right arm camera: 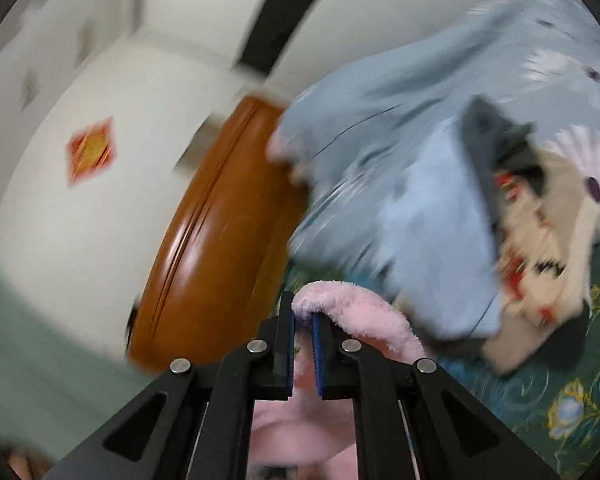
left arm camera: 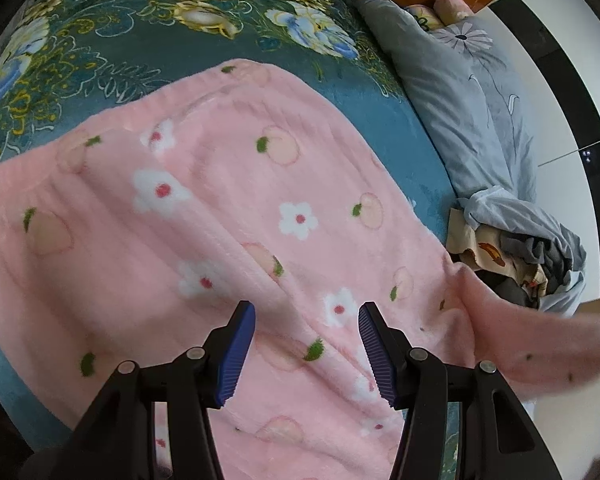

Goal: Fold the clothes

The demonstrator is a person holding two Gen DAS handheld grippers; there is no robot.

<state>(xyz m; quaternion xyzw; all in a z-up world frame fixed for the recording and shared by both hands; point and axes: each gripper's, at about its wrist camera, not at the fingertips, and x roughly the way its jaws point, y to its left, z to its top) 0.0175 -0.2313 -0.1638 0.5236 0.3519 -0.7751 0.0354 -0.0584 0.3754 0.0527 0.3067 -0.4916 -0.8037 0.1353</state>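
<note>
1. The left gripper (left arm camera: 307, 350) hangs with jaws spread wide, gripping nothing; the pink fleece garment (left arm camera: 204, 216) lies directly beneath and ahead of it.
2. The right gripper (right arm camera: 303, 346) is clamped on an edge of the same garment (right arm camera: 340, 308), which drapes back under it.
3. Outward, the garment is spread on the floral blanket (left arm camera: 112, 60); a clothes heap (left arm camera: 516, 264) sits to the left gripper's right.
4. Judgement: folding is at an early stage; no completed fold is visible.
</note>
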